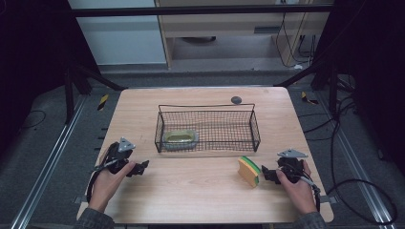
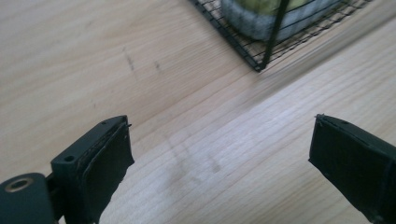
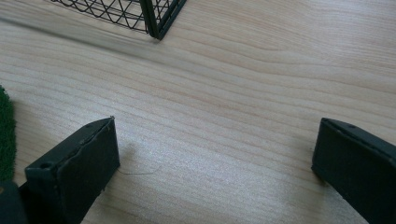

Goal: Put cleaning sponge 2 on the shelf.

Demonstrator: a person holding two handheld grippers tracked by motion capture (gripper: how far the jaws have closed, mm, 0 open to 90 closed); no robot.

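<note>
A black wire basket (image 1: 207,128) sits in the middle of the wooden table (image 1: 191,191). Inside the basket, at its left end, lies a yellow and grey sponge (image 1: 180,138). Another sponge (image 1: 249,171), yellow with a green side, stands on its edge on the table in front of the basket, near the basket's right corner.

The left gripper (image 1: 139,168) is held low over the table, in front of the basket and off to its left. Its jaws are wide apart with nothing between them, just bare wood. The right gripper (image 1: 265,174) is in front of the basket too, off to its right, and it sits just beside the green side of the standing sponge. Its jaws are also spread wide and hold nothing.
</note>
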